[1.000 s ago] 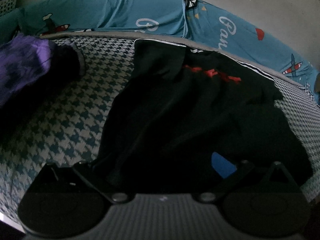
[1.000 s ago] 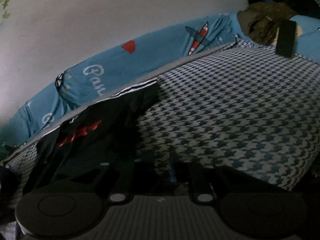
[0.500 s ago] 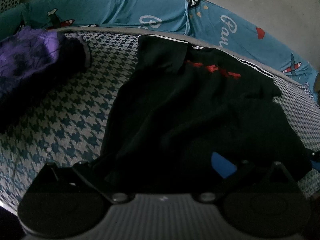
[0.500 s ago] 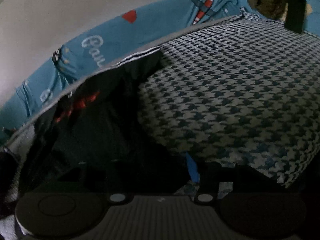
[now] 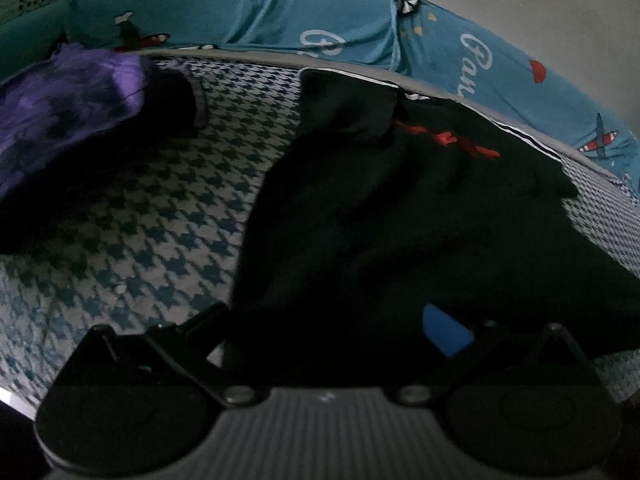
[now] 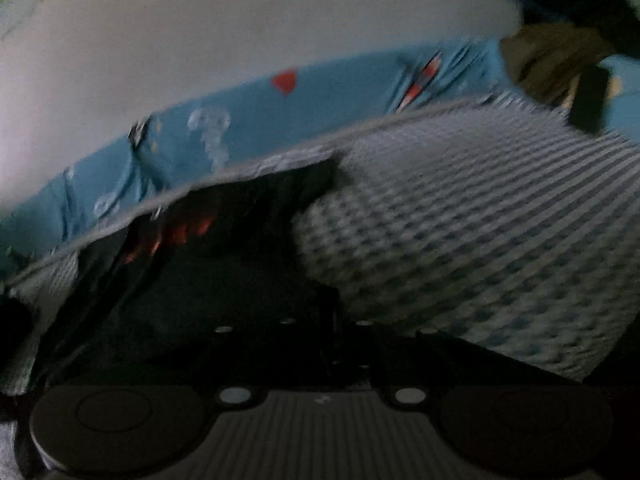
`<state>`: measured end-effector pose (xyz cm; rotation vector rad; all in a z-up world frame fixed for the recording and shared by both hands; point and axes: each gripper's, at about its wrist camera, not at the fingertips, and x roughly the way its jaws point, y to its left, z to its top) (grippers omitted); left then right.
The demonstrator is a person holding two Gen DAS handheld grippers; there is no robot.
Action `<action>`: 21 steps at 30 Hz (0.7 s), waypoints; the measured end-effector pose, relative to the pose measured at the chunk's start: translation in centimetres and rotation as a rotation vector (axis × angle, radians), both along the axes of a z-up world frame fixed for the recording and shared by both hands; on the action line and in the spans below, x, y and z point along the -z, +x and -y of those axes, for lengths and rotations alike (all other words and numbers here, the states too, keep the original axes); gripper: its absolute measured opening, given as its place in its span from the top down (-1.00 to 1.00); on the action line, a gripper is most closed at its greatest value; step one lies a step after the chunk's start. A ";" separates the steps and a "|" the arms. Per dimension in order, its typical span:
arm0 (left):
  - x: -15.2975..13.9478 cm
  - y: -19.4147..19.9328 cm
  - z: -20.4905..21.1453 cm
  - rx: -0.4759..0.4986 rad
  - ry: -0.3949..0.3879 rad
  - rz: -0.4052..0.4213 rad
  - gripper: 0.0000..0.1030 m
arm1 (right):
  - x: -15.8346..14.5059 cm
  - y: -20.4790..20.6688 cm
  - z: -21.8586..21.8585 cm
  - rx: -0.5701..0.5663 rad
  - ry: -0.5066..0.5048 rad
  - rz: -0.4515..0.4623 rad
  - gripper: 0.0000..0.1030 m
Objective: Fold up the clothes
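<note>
A black garment with red lettering lies spread on the houndstooth bedcover. It also shows in the right wrist view, which is blurred. My left gripper stands open over the garment's near hem, which drapes over it; one blue pad shows. My right gripper sits at the garment's near right edge with its dark fingers close together; black cloth lies at the tips, and the blur hides whether they pinch it.
A purple and black heap of clothes lies at the left. A blue printed sheet runs along the wall. An olive cloth and a dark flat object lie at the bed's far right corner.
My right gripper opened half a second ago and has since drawn its fingers together at the garment's right edge, and it is moving. My left gripper has stayed open and crept forward over the hem.
</note>
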<state>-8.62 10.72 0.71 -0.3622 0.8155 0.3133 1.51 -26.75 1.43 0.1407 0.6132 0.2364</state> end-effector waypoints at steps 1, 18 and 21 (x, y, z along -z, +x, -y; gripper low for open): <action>0.0 -0.1 -0.2 -0.006 -0.001 -0.001 -1.00 | -0.5 -0.6 0.4 0.024 -0.007 0.026 0.90; -0.8 -2.4 -0.2 -0.019 0.000 0.017 -1.00 | -0.1 -3.0 -1.0 -0.102 -0.046 0.022 0.89; -1.0 -2.9 0.5 0.008 -0.001 0.024 -1.00 | 0.4 -3.7 -2.2 -0.217 -0.038 0.001 0.89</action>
